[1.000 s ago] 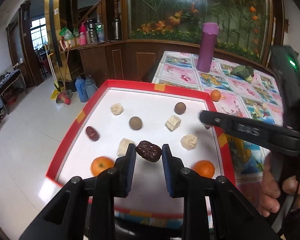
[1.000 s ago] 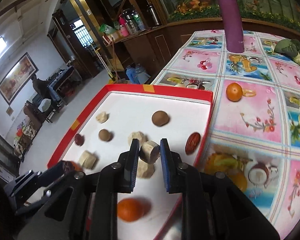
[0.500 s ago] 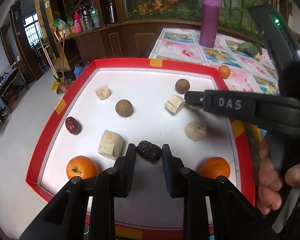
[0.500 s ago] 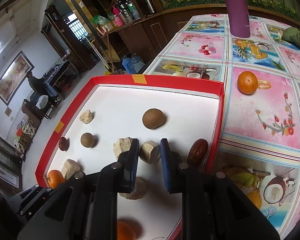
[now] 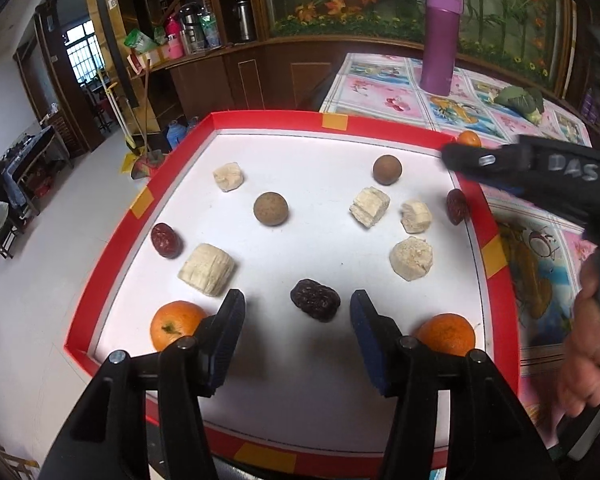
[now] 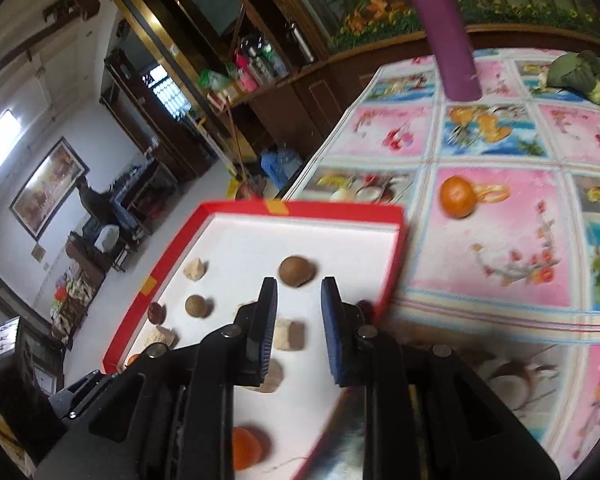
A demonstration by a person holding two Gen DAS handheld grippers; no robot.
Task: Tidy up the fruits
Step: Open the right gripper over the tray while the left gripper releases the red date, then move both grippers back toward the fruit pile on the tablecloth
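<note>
Dark wrinkled date (image 5: 315, 300) lies crosswise on the tray (image 5: 112, 248) between spread left fingers (image 5: 230, 320); right fingers (image 6: 266, 316) parted, empty.

Bright daylight, fisheye warping, right view motion-blurred.

Red-rimmed white tray (image 5: 504, 312), orange tangerines (image 5: 446, 334), purple flask (image 5: 440, 42), pink-blue fruit-print tablecloth (image 6: 500, 240).
</note>
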